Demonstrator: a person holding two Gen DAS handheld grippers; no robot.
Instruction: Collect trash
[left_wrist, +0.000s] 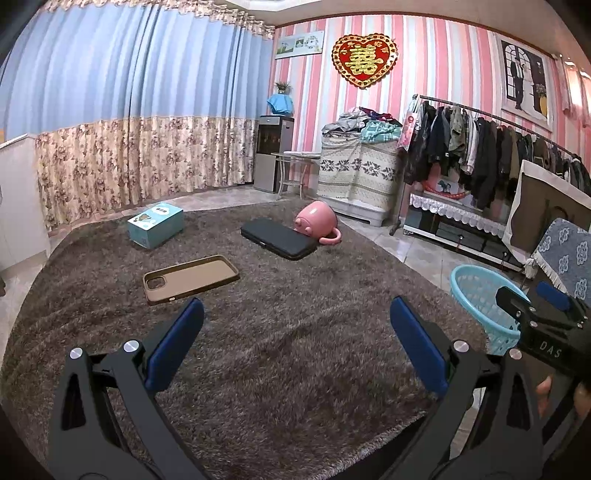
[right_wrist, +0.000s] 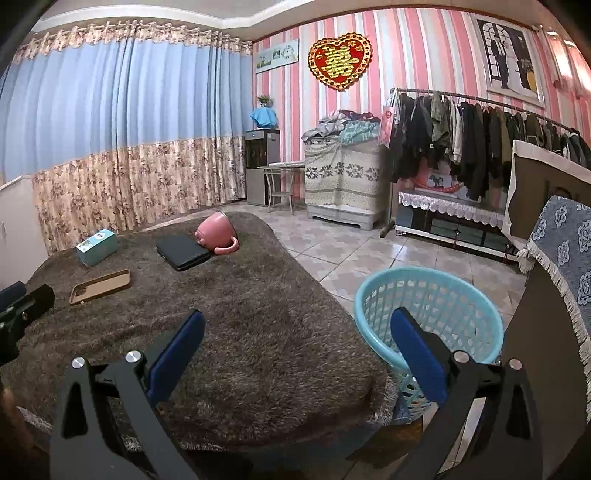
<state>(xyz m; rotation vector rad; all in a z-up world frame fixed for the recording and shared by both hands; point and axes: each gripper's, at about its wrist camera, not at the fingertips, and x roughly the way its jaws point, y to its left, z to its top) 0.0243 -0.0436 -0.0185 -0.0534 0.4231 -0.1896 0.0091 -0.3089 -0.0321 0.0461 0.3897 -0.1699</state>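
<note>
Brown shag carpet (left_wrist: 280, 332) fills both views, and four things lie on it: a tan phone case (left_wrist: 190, 279) lying flat, inside up, nearest the left gripper (left_wrist: 295, 343); a teal box (left_wrist: 156, 224) with a cartoon print and small writing too blurred to read, well beyond the case; a black flat case (left_wrist: 279, 238); and a pink mug (left_wrist: 316, 221) tipped on its side, touching the black case's far end. Left gripper hangs over bare carpet, blue pads (left_wrist: 175, 347) spread wide, nothing between them. Right gripper (right_wrist: 297, 347) is just as wide apart and empty, its right finger in front of the light blue plastic basket (right_wrist: 480, 295) standing on the tiled floor just beside the carpet edge. In the left wrist view, white letters "DAS" show on the right gripper's black body. On the striped wall hangs a red heart plaque (left_wrist: 364, 59) bearing a gold double-happiness character.
</note>
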